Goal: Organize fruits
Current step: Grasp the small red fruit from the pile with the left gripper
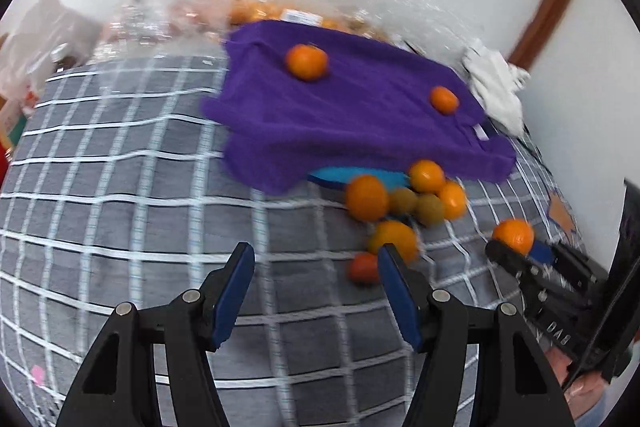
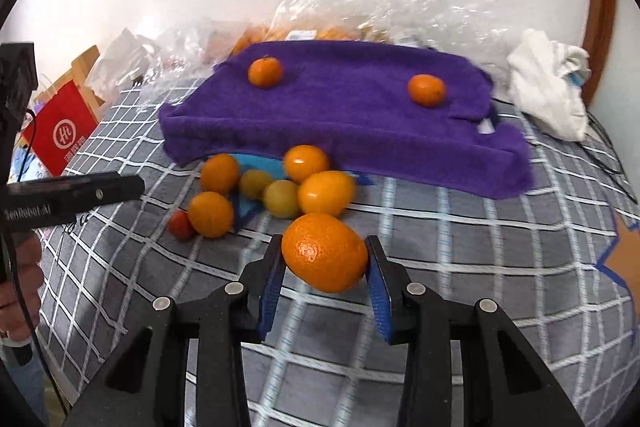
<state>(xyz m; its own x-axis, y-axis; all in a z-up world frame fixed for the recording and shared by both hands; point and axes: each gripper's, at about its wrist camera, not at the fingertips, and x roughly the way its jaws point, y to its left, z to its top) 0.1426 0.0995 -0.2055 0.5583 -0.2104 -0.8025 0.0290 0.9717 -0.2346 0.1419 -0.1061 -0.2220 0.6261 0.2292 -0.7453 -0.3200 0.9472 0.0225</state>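
My right gripper [image 2: 325,259] is shut on an orange [image 2: 325,251] and holds it just above the checked bedspread; in the left wrist view it shows at the right with the orange [image 1: 513,235]. My left gripper [image 1: 316,259] is open and empty, left of the loose pile. The pile [image 2: 276,187] has several oranges, two yellow-green fruits and a small red fruit [image 2: 181,225] on a blue sheet [image 2: 256,167]. Two oranges [image 2: 265,71] [image 2: 426,89] sit on a raised purple towel [image 2: 344,115], also in the left wrist view [image 1: 352,115].
A clear plastic bag with oranges [image 2: 328,23] lies behind the towel by the white wall. A white cloth [image 2: 548,83] lies at the right. A red paper bag [image 2: 64,131] stands at the left edge. The grey checked bedspread [image 1: 120,187] stretches out to the left.
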